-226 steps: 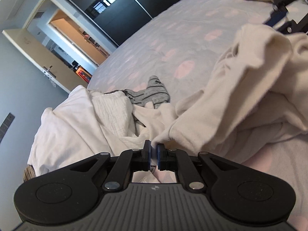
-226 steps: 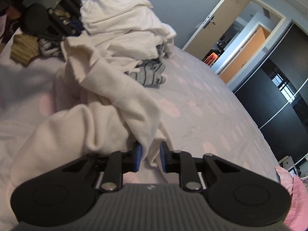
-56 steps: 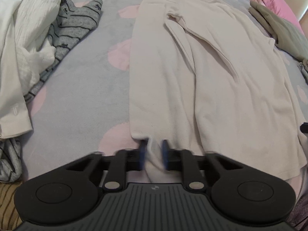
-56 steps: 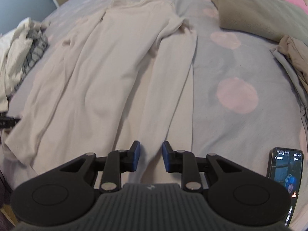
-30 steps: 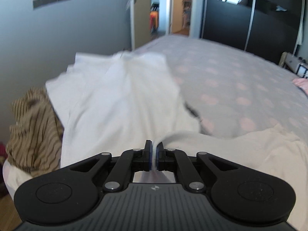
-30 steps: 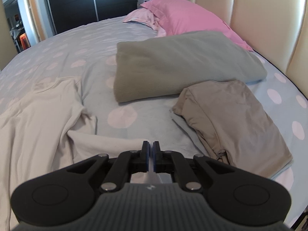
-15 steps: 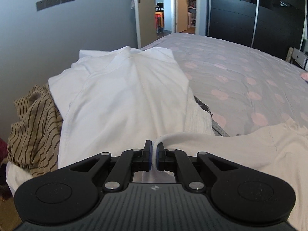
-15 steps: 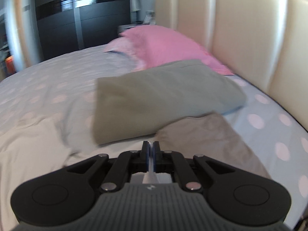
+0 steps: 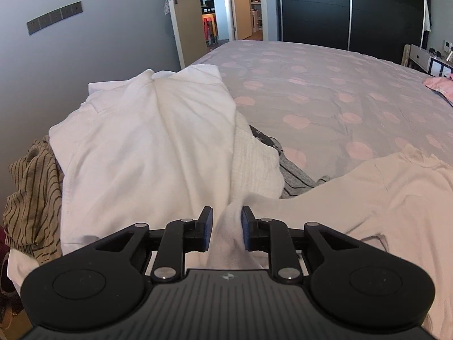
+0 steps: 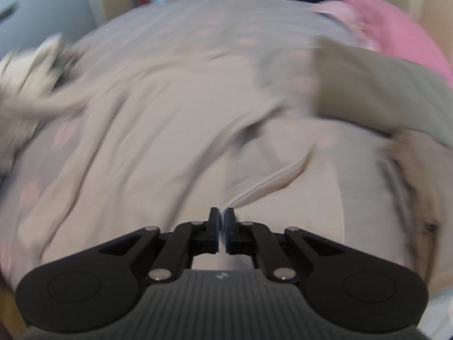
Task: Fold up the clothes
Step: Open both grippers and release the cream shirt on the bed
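Left wrist view looks across a bed (image 9: pixel 325 85) covered in a grey sheet with pink dots. The left tongs (image 9: pixel 226 228) have just been opening: the jaws stand a little apart, a bunched end of the cream long-sleeved top (image 9: pixel 396 198) lies between them, and the pads no longer press on it. From there the sleeve runs to the body of the top, which is spread over the near right part of the bed. At the near left edge of the bed sits a heap of laundry: a white shirt (image 9: pixel 147 147) on top, a white ribbed garment (image 9: pixel 254 164) beside it, a grey striped piece (image 9: pixel 294 172) poking out below that, and a brown striped garment (image 9: pixel 31 187) hanging at the edge. Beyond the bed are an open door (image 9: pixel 187 19) and a dark wardrobe (image 9: pixel 348 8). Right wrist view is heavily blurred. The right tongs (image 10: pixel 222 228) are closed, with what looks like a thin edge of the cream top (image 10: pixel 170 130) pinched between the pads; the top spreads away ahead of them over the bed (image 10: pixel 198 17). A grey-green folded blanket (image 10: pixel 382 90) and a pink pillow (image 10: pixel 396 22) lie towards the far right corner, and a tan garment (image 10: pixel 419 175) lies at the right edge.
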A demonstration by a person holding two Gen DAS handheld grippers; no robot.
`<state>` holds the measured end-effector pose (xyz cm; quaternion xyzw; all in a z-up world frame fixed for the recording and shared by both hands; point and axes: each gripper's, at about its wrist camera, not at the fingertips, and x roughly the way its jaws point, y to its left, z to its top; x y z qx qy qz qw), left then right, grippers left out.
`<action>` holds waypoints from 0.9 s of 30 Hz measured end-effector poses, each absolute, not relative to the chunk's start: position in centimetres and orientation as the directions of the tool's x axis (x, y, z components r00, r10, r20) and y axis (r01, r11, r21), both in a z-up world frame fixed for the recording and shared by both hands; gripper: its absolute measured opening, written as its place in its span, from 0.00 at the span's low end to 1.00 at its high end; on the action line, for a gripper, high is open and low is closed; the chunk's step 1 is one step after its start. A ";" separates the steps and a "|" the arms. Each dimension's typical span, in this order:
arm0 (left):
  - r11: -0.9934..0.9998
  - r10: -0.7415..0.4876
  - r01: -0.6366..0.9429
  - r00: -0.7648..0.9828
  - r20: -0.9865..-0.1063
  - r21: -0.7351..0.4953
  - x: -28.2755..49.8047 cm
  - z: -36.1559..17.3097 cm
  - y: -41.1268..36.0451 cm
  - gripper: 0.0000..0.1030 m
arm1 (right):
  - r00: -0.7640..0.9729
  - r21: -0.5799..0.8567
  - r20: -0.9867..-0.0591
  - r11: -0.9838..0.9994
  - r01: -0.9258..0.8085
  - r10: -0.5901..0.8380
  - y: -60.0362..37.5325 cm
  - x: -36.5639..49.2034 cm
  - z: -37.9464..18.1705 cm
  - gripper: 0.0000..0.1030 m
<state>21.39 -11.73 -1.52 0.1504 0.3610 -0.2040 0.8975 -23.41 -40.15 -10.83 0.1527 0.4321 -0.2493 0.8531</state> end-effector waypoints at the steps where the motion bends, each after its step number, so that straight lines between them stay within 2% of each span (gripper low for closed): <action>1: 0.866 -0.258 0.483 0.655 -0.710 0.131 21.2 -1.6 -11.9 0.19 | 0.499 0.028 -0.821 0.855 0.518 -0.276 -38.9 -22.6 -11.3 0.04; 9: 0.833 -0.253 0.528 0.630 -0.734 0.166 20.2 -2.8 -13.3 0.19 | 0.433 -0.083 -0.874 0.945 0.317 -0.222 -32.8 -19.3 -15.5 0.06; 11: 0.828 -0.253 0.534 0.625 -0.739 0.168 20.1 -2.9 -13.4 0.19 | 0.427 -0.065 -0.882 0.949 0.310 -0.200 -32.8 -19.2 -16.1 0.11; 13: 0.824 -0.254 0.541 0.622 -0.741 0.171 20.1 -3.0 -13.5 0.19 | 0.441 -0.058 -0.875 0.948 0.312 -0.199 -33.0 -19.5 -15.7 0.12; 19: 0.818 -0.252 0.547 0.617 -0.746 0.176 19.9 -3.1 -13.7 0.19 | 0.533 -0.028 -0.814 0.931 0.363 -0.232 -34.0 -21.3 -12.4 0.16; 24: 0.819 -0.254 0.548 0.611 -0.750 0.169 19.9 -3.2 -13.8 0.19 | 0.564 -0.005 -0.745 0.848 0.530 -0.357 -38.9 -24.1 -9.7 0.16; 27: 0.816 -0.254 0.552 0.607 -0.753 0.171 19.7 -3.3 -14.1 0.20 | 0.499 0.028 -0.745 0.726 0.687 -0.443 -43.6 -26.3 -9.7 0.30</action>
